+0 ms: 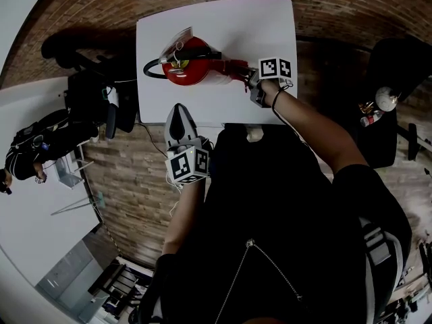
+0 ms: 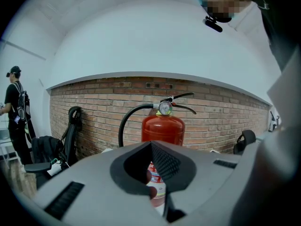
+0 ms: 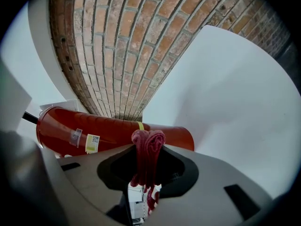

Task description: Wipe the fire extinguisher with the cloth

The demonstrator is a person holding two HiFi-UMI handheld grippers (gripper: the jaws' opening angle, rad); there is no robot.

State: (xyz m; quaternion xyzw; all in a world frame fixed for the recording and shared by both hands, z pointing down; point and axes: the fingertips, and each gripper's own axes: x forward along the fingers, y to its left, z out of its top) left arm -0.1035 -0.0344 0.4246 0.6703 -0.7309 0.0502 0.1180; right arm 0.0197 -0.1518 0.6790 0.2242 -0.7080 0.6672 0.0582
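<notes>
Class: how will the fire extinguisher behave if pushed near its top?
Likely heavy and rigid: the fire extinguisher is a metal-looking cylinder. Standing upright on the table, tall and narrow, it could tip; once down, probably roll.

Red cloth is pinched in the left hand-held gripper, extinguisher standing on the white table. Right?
Wrong side. The red cloth is pinched in the right hand-held gripper, as the right gripper view shows. The left hand-held gripper has nothing between its jaws. The fire extinguisher does stand on the white table.
</notes>
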